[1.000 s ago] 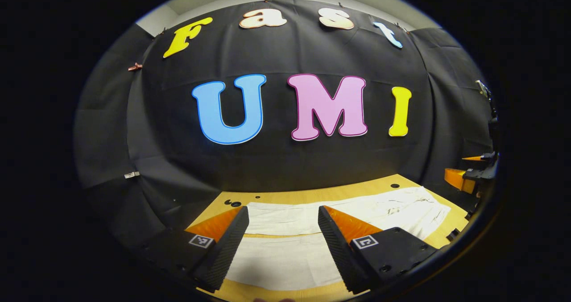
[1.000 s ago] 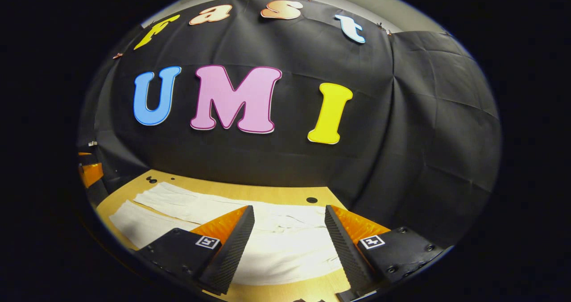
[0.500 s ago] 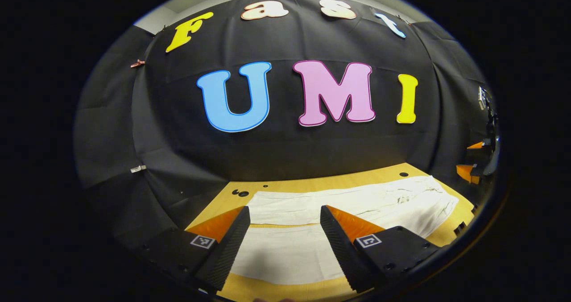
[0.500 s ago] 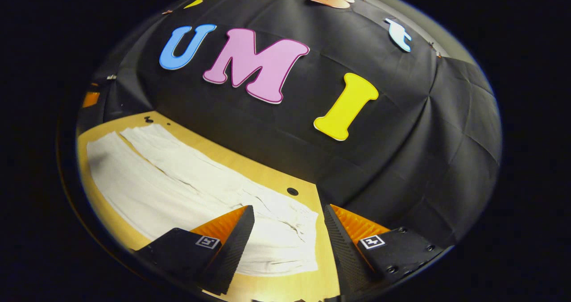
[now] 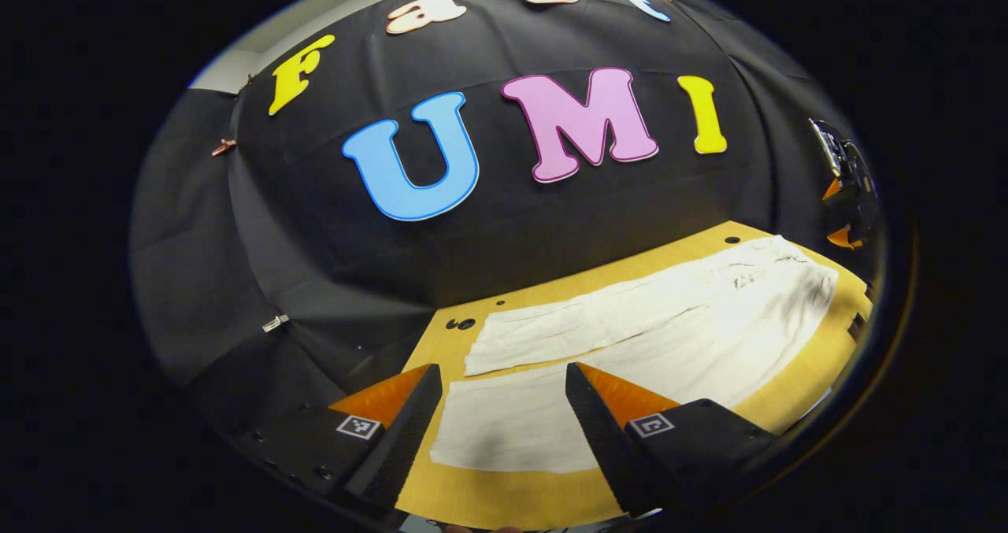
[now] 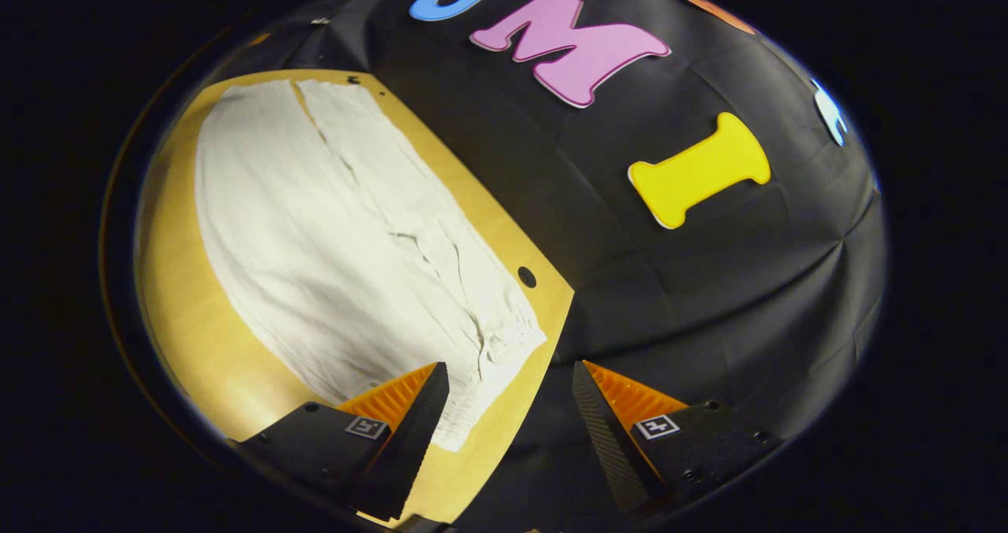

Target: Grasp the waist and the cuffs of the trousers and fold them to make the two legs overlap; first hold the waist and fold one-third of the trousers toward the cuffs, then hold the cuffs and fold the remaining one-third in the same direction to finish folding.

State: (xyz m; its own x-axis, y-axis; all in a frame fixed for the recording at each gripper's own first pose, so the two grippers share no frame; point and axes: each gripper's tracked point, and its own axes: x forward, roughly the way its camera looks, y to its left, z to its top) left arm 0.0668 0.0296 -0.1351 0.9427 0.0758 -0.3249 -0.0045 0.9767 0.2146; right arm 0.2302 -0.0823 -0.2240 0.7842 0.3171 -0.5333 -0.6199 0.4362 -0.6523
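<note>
Trousers [image 5: 646, 336] lie flat on wooden table [image 6: 177, 312]; both hand-held grippers, left [image 5: 498, 387] and right [image 6: 510, 383], hover released.

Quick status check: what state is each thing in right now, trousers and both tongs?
trousers: spread flat and unfolded on the table, legs side by side
left tongs: open, above the near leg's cuff, holding nothing
right tongs: open, by the waist end, holding nothing
</note>
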